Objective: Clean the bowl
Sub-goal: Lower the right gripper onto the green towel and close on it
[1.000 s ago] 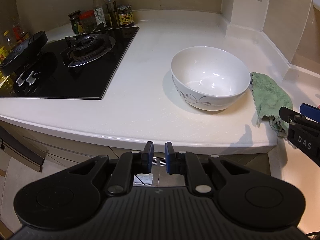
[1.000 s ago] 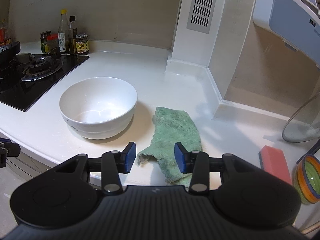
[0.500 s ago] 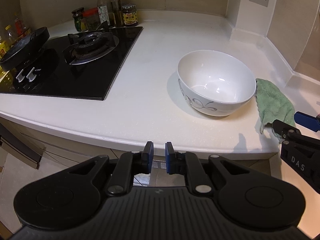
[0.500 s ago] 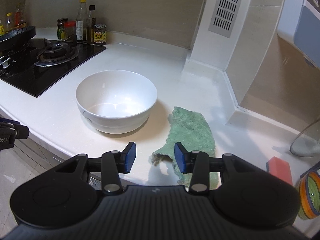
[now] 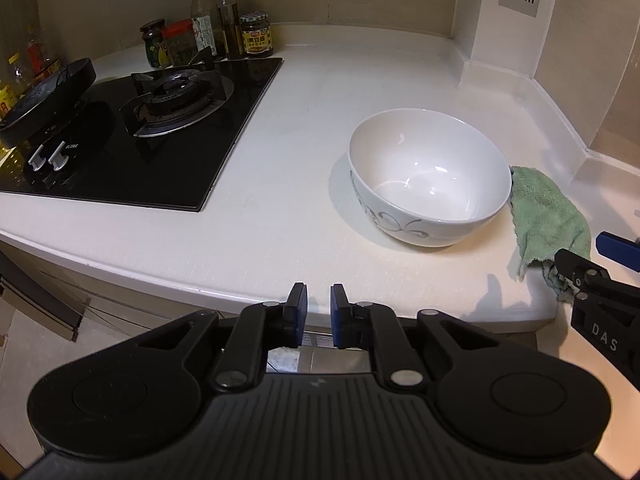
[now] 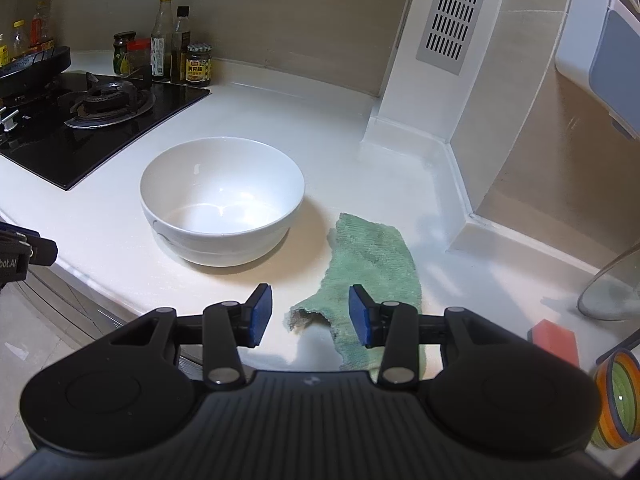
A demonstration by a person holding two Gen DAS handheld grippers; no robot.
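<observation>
A white bowl with a grey scroll pattern stands upright and empty on the white counter; it also shows in the right wrist view. A green cloth lies flat just right of the bowl, also seen in the left wrist view. My left gripper is nearly shut and empty, at the counter's front edge, left of the bowl. My right gripper is open and empty, low over the cloth's near end, its jaws on either side of the frayed corner.
A black gas hob with a pan lies to the left, with sauce bottles and jars behind it. A red sponge, a glass lid and a striped bowl sit at the right. A wall corner rises behind.
Both grippers have moved forward toward the counter. The right gripper has closed in on the cloth's near end. Bowl and cloth have not moved.
</observation>
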